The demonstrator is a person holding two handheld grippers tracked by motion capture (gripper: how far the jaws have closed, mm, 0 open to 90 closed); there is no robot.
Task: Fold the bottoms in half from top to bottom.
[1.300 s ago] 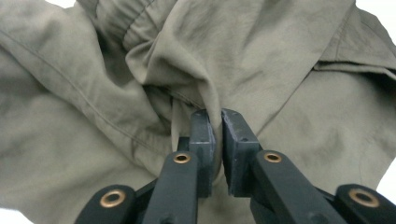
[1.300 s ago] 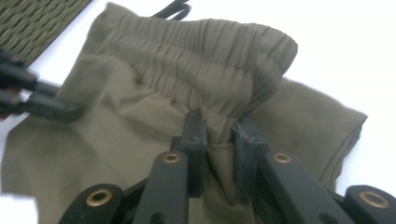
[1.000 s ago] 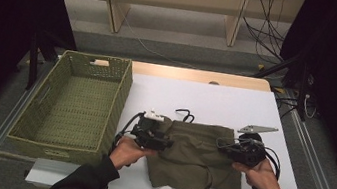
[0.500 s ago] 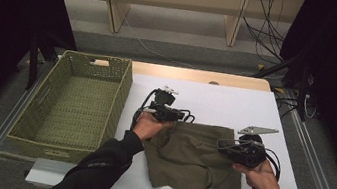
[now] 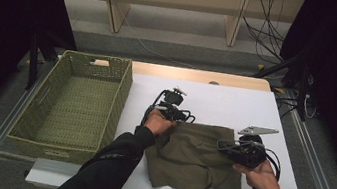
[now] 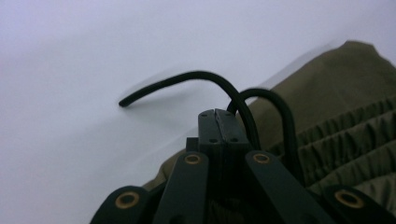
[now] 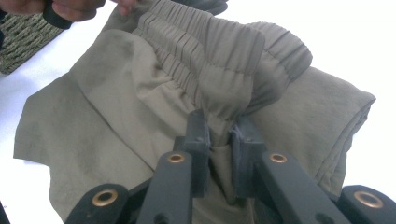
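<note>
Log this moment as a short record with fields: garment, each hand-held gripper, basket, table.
garment: olive shorts, loosely folded on the table, elastic waistband bunched toward the right hand-held gripper
left hand-held gripper: jaws have just been closing and now meet, at the shorts' far left corner beside the black drawstring; cannot tell whether cloth is pinched
right hand-held gripper: shut on the waistband
basket: green woven, left of the table
table: white top

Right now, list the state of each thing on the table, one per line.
Olive shorts: folded, lying flat on the table.
Drawstring: loose, curling out past the waistband.
Left gripper: fingers just closed, shut by the drawstring.
Right gripper: shut on the waistband.
Wicker basket: empty, upright.
</note>
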